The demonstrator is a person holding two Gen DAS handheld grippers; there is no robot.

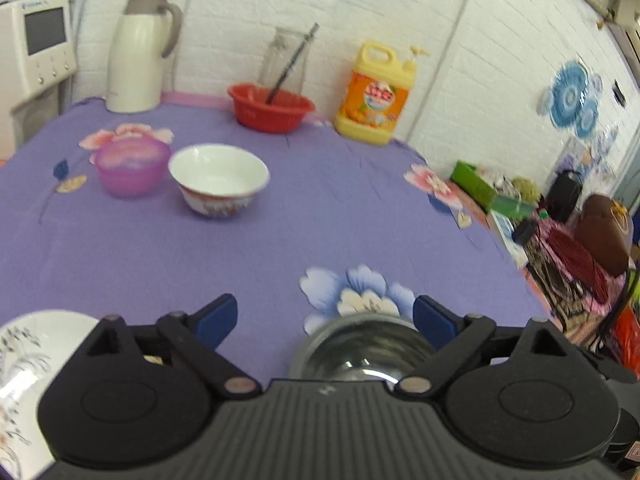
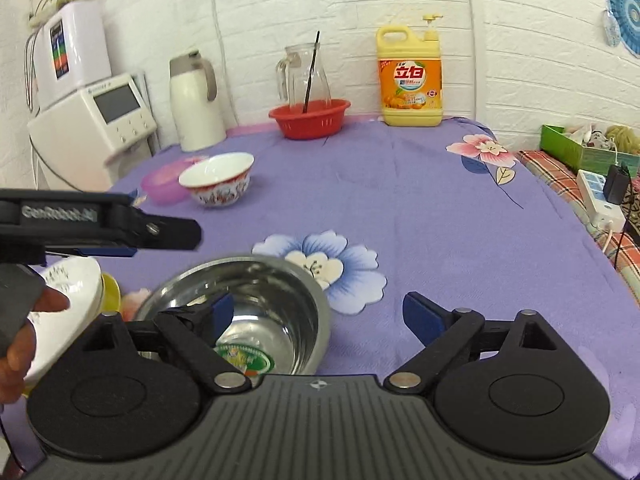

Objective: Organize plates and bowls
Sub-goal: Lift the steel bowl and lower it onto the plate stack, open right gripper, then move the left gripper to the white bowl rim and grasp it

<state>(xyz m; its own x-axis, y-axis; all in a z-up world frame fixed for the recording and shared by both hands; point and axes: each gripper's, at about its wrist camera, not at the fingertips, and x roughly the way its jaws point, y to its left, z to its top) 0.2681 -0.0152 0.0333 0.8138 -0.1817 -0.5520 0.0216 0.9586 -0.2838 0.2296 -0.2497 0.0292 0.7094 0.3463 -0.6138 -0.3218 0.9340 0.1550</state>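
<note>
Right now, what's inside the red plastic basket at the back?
A clear glass jug stands inside the red plastic basket, with a thin dark stick in it. The basket's wall hides its floor.

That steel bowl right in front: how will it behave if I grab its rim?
The steel bowl looks thin-walled, so probably light. Its shiny surface may slip between the pads. Its rounded sides suggest it could tilt from a one-sided rim grip.

Both wrist views look forward and slightly down across the purple tablecloth (image 1: 320, 208) toward the back wall. The left-wrist view sits close over the steel bowl (image 1: 362, 350); the right-wrist view sees that bowl (image 2: 256, 300) at lower left. Both share it.
</note>
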